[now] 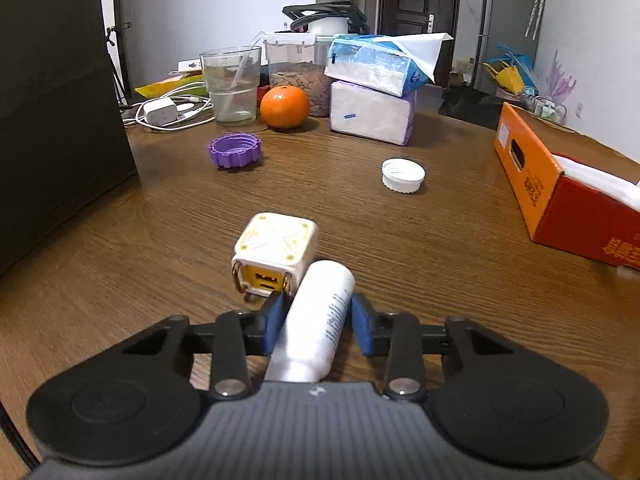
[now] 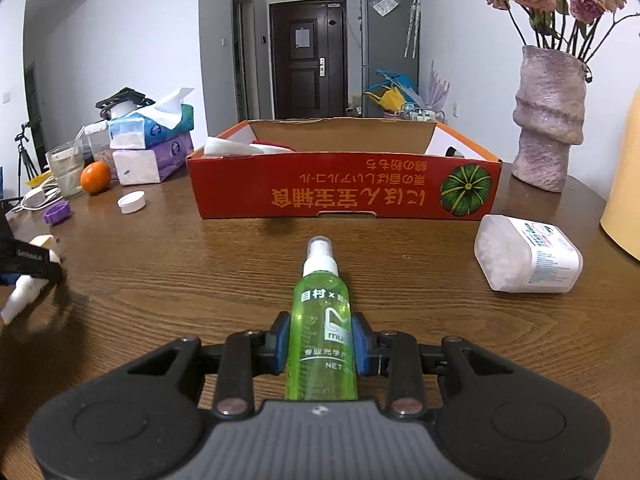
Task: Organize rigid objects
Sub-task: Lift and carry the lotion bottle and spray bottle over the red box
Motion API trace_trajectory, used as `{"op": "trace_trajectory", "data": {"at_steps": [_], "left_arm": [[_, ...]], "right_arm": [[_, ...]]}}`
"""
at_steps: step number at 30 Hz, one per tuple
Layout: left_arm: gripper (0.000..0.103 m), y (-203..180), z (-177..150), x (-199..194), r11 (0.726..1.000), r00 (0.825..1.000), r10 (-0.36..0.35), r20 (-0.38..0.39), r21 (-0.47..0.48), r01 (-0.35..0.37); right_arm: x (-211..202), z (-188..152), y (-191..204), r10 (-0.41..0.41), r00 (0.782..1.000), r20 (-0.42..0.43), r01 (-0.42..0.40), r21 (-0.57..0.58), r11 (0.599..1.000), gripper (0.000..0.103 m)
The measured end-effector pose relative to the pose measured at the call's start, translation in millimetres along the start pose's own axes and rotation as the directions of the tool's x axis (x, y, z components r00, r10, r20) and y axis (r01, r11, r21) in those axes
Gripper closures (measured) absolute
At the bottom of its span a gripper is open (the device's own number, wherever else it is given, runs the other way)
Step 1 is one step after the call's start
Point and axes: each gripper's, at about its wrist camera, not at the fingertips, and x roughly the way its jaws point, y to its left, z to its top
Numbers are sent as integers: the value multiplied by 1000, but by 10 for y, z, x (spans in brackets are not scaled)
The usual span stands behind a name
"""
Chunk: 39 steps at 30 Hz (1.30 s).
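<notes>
My left gripper point(image 1: 318, 304) has its blue pads against the sides of a white bottle point(image 1: 320, 320) that lies on the wooden table point(image 1: 440, 260). The bottle's far end touches a cream and yellow charger cube point(image 1: 274, 254). My right gripper point(image 2: 320, 332) is shut on a green spray bottle point(image 2: 322, 320), nozzle pointing away towards an open red and orange cardboard box point(image 2: 344, 192). A purple cap point(image 1: 235, 150) and a white cap point(image 1: 403, 175) lie further back. A white container point(image 2: 528, 256) lies on its side at the right.
At the back of the table stand a glass point(image 1: 232, 86), an orange point(image 1: 285, 106), stacked tissue packs point(image 1: 372, 112), a food jar and a tangle of cables. A pink vase point(image 2: 550, 120) with flowers stands right of the box. A dark panel borders the left.
</notes>
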Motion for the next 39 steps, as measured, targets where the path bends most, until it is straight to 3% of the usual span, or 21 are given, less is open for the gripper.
{"op": "trace_trajectory", "data": {"at_steps": [6,16,27,39], "left_arm": [[71,41,-37,-111,999,999,-43,-4,-28,42],[72,10,-117,-486,993,990,-113,83,-26,116],[75,-173,-223,-981,970,951,-241,192,21,241],[75,-510,-244,-1260,940,915,-340,216,83,330]], "right_arm": [[-42,1,-26,-4,1000,13,4,16,1000,73],[-141,9,-54,1,999,46,-3,33,999,73],[-265,10,-104,2,997,79,-6,58,998,73],[-413,99,-172,6,991,134,-16,72,997,73]]}}
